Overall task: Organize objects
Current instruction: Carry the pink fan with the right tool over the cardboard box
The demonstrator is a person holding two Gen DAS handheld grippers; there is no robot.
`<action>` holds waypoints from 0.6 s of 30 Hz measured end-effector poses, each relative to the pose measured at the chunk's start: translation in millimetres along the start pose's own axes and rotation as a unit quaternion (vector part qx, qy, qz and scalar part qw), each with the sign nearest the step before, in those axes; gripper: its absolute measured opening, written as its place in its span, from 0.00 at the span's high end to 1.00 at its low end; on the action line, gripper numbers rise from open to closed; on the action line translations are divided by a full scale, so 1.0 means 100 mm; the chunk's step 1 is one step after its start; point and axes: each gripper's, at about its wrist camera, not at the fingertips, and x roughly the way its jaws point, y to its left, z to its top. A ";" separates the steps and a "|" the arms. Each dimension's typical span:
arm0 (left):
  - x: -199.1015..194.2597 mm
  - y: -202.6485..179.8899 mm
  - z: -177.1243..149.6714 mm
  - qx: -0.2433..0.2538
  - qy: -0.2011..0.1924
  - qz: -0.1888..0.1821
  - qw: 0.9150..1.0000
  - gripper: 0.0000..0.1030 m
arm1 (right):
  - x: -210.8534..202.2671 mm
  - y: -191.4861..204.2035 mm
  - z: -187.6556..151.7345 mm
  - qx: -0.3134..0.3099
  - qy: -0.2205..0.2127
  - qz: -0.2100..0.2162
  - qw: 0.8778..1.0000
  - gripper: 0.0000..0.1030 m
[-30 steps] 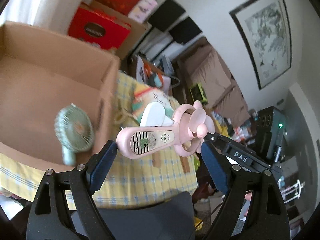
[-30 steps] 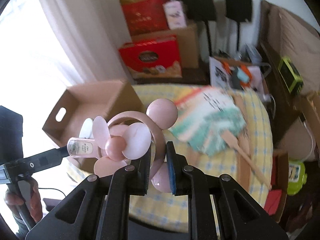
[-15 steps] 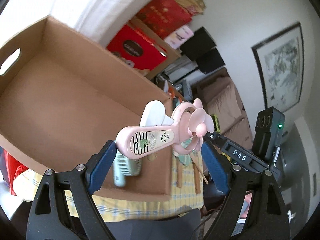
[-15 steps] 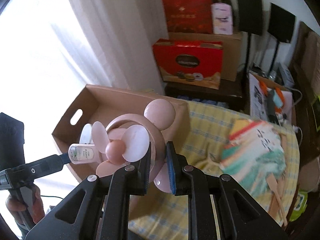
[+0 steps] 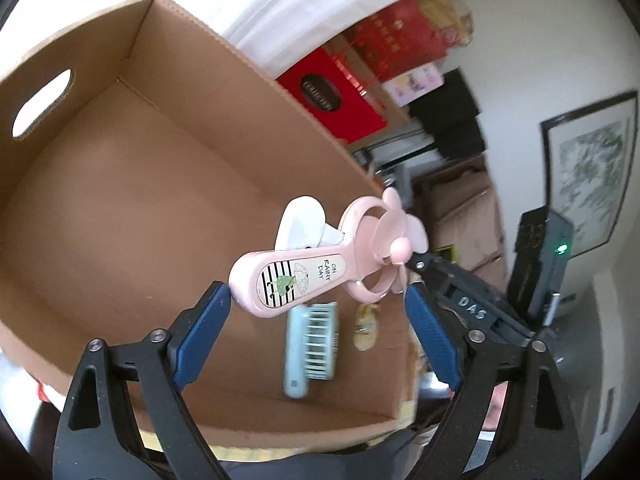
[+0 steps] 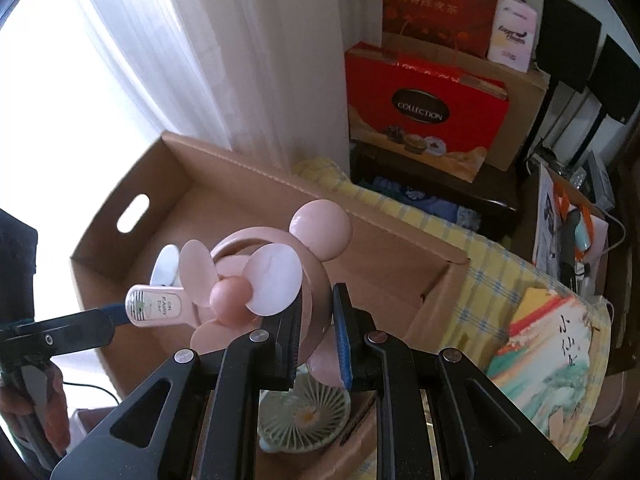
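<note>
A pink hand fan point(image 5: 304, 276) with round ears and an "On Rainy Day" handle hangs in the air over an open cardboard box point(image 5: 120, 208). My right gripper point(image 6: 316, 332) is shut on the fan's ring point(image 6: 316, 280). My left gripper point(image 5: 316, 320) is open, its blue pads either side of the fan's handle, the left pad near the handle's end. In the right wrist view the left gripper's finger point(image 6: 80, 326) meets the handle point(image 6: 154, 306). A green fan point(image 5: 310, 340) lies on the box floor; it also shows in the right wrist view point(image 6: 300, 416).
The box point(image 6: 248, 184) stands on a yellow checked cloth point(image 6: 488, 276). A painted paper fan point(image 6: 548, 360) lies on the cloth to the right. Red gift boxes point(image 6: 424, 108) and a white curtain point(image 6: 240, 48) stand behind. A small yellowish object point(image 5: 366, 328) lies in the box.
Both grippers and the pink fan have moved left from above the cloth to above the open box. The right gripper's hold is unchanged and the left gripper stays open.
</note>
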 end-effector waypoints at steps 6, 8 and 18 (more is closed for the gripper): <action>0.37 -0.09 0.06 0.020 0.068 0.048 0.996 0.16 | 0.23 -0.05 0.01 -0.010 0.032 -0.027 0.999 0.84; 0.48 -0.13 0.01 0.027 0.092 0.066 0.993 0.16 | 0.31 -0.04 0.00 -0.025 0.049 -0.047 0.997 0.84; 0.85 -0.20 -0.24 0.045 0.145 0.105 0.983 0.16 | 0.50 0.07 -0.07 -0.088 0.074 -0.126 0.985 0.84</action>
